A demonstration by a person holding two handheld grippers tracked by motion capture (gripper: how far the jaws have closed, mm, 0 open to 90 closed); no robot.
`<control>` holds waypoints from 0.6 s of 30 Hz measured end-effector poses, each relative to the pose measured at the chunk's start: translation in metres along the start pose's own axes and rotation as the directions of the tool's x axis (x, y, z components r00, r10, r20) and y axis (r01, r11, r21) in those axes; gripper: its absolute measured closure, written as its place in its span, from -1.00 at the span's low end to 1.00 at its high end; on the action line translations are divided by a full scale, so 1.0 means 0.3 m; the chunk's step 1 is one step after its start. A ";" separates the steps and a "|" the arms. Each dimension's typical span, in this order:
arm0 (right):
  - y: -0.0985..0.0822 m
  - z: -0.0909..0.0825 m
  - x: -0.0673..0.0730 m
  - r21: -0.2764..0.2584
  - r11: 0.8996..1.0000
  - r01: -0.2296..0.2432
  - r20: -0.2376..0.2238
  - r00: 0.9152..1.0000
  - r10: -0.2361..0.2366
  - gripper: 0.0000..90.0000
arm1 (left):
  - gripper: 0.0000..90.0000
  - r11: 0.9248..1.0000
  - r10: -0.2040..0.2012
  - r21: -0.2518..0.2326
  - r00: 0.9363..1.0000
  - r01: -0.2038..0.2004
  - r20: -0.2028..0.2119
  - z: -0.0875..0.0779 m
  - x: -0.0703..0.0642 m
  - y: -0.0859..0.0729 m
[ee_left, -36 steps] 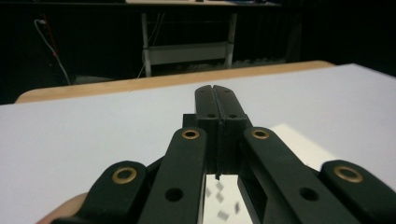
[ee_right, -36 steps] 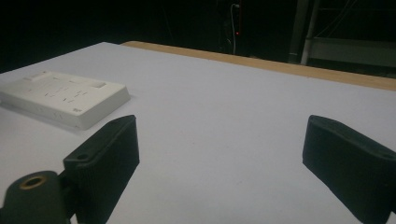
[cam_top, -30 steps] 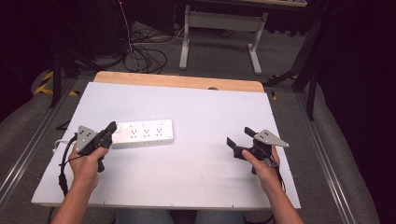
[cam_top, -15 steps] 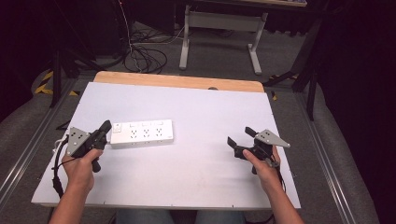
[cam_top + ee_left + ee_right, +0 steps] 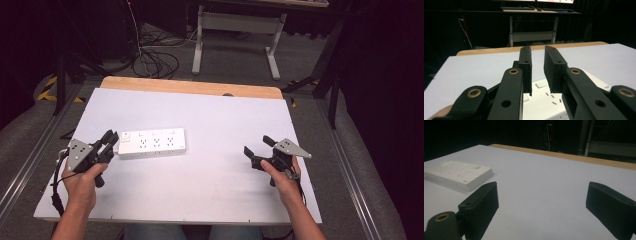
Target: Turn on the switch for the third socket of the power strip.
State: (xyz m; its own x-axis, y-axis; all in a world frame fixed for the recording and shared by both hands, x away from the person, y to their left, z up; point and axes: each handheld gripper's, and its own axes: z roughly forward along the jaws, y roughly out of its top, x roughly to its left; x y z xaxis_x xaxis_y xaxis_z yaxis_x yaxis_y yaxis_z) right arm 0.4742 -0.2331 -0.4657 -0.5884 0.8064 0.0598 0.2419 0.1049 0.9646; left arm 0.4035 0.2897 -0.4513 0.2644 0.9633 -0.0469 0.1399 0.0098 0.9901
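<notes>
With its 2 jaws narrowed to a slim gap and holding nothing, the left gripper (image 5: 109, 141) hovers at the near end of the white power strip (image 5: 152, 143) just ahead, seemingly approaching; next, I judge, it must grip that end.

A white table top (image 5: 210, 120) with a wooden strip (image 5: 190, 87) along its far edge, grey floor (image 5: 30, 130) to either side. Beyond it a tangle of black cables (image 5: 155, 62) on the floor, just beside a pale metal stand (image 5: 235, 22) with two legs. Yellow-and-black tape (image 5: 50, 90) near the far left corner.
</notes>
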 end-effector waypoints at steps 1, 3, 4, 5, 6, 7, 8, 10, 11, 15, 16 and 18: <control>0.000 0.000 0.000 -0.001 1.000 -0.001 0.000 1.000 0.001 -0.75 | 0.66 1.000 -0.004 0.000 1.000 0.004 -0.004 -0.004 0.006 0.000; 0.001 -0.001 0.000 -0.002 1.000 -0.002 0.000 1.000 0.002 -0.75 | 0.59 1.000 -0.012 -0.003 1.000 0.012 -0.006 -0.009 0.014 0.001; 0.001 -0.001 0.000 -0.001 1.000 -0.003 0.000 1.000 0.003 -0.75 | 0.55 1.000 -0.011 -0.001 1.000 0.011 -0.006 -0.011 0.017 0.000; 0.000 0.000 -0.001 -0.001 1.000 -0.002 0.000 1.000 0.002 -0.75 | 0.52 1.000 -0.004 0.002 1.000 0.004 -0.004 -0.012 0.018 0.001; 0.000 0.001 -0.001 -0.002 1.000 0.000 0.002 1.000 0.000 -0.75 | 0.49 1.000 0.004 0.004 1.000 -0.004 -0.005 -0.014 0.019 0.002; 0.000 0.001 -0.001 -0.002 1.000 0.002 0.001 1.000 -0.002 -0.75 | 0.46 1.000 0.009 0.004 1.000 -0.009 -0.006 -0.015 0.020 0.004; 0.000 0.002 0.000 -0.001 1.000 0.002 0.001 1.000 -0.002 -0.75 | 0.43 1.000 0.012 0.003 1.000 -0.012 -0.009 -0.017 0.022 0.006; 0.000 0.002 0.002 0.001 1.000 0.001 0.000 1.000 -0.001 -0.75 | 0.34 1.000 0.010 0.001 1.000 -0.010 -0.012 -0.021 0.027 0.009; 0.000 0.003 0.002 0.001 1.000 0.001 0.000 1.000 -0.001 -0.75 | 0.31 1.000 0.007 -0.001 1.000 -0.007 -0.012 -0.022 0.030 0.009; 0.000 0.002 0.001 0.000 1.000 0.003 0.002 1.000 -0.003 -0.75 | 0.24 1.000 -0.005 0.007 1.000 0.005 -0.018 -0.030 0.044 0.005; 0.000 0.002 0.001 0.000 1.000 0.003 0.002 1.000 -0.003 -0.75 | 0.22 1.000 -0.009 0.009 1.000 0.009 -0.018 -0.032 0.048 0.004; 0.001 0.001 0.001 -0.001 1.000 0.003 0.002 1.000 -0.003 -0.75 | 0.15 1.000 -0.017 0.015 1.000 0.017 -0.019 -0.035 0.053 0.001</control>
State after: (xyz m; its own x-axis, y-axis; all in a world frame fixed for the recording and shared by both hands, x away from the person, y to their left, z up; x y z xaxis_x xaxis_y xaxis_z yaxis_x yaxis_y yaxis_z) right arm 0.4743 -0.2325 -0.4656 -0.5873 0.8074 0.0566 0.2396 0.1066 0.9650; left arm 0.3978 0.3078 -0.4503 0.2442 0.9678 -0.0613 0.1592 0.0224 0.9870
